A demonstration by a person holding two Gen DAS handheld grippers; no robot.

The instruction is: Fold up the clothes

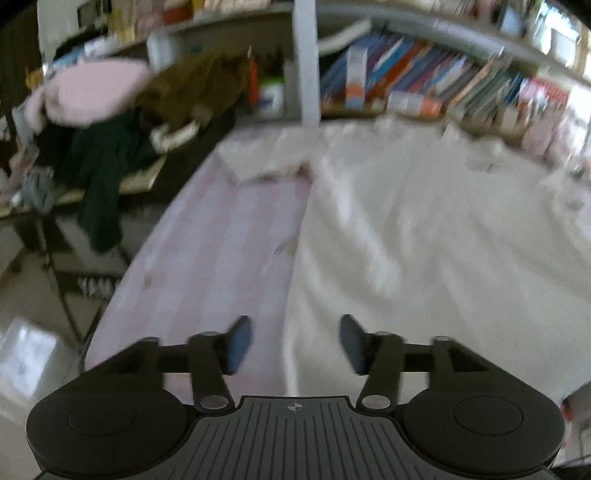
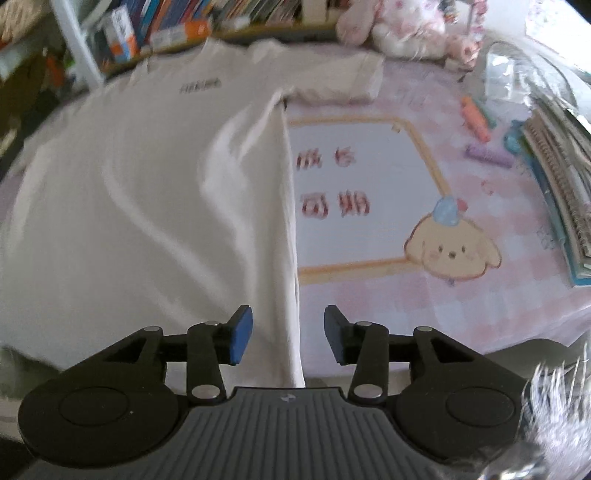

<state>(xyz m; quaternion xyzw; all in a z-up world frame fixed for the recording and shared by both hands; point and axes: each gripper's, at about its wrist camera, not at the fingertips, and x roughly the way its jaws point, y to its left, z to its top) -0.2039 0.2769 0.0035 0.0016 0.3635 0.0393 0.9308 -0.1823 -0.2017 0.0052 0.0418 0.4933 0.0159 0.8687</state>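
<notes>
A white T-shirt [image 2: 147, 177] lies spread flat on a pink checked table cover [image 2: 424, 314], collar at the far end, small dark lettering on its chest. Its right sleeve [image 2: 340, 77] stretches out to the far right. In the left wrist view the same T-shirt [image 1: 424, 240] fills the right half, its left sleeve [image 1: 258, 158] at the far end. My left gripper [image 1: 295, 343] hovers open over the shirt's left hem edge. Over the shirt's right hem edge, my right gripper [image 2: 289, 334] is open too. Neither holds anything.
A pile of pink, brown and dark green clothes [image 1: 110, 122] sits on a side table at the left. Books [image 1: 424, 77] line the shelf behind. Notebooks [image 2: 554, 177], markers [image 2: 476, 118] and a plush toy [image 2: 399, 29] lie at the right. The cover shows a cartoon dog print [image 2: 450, 251].
</notes>
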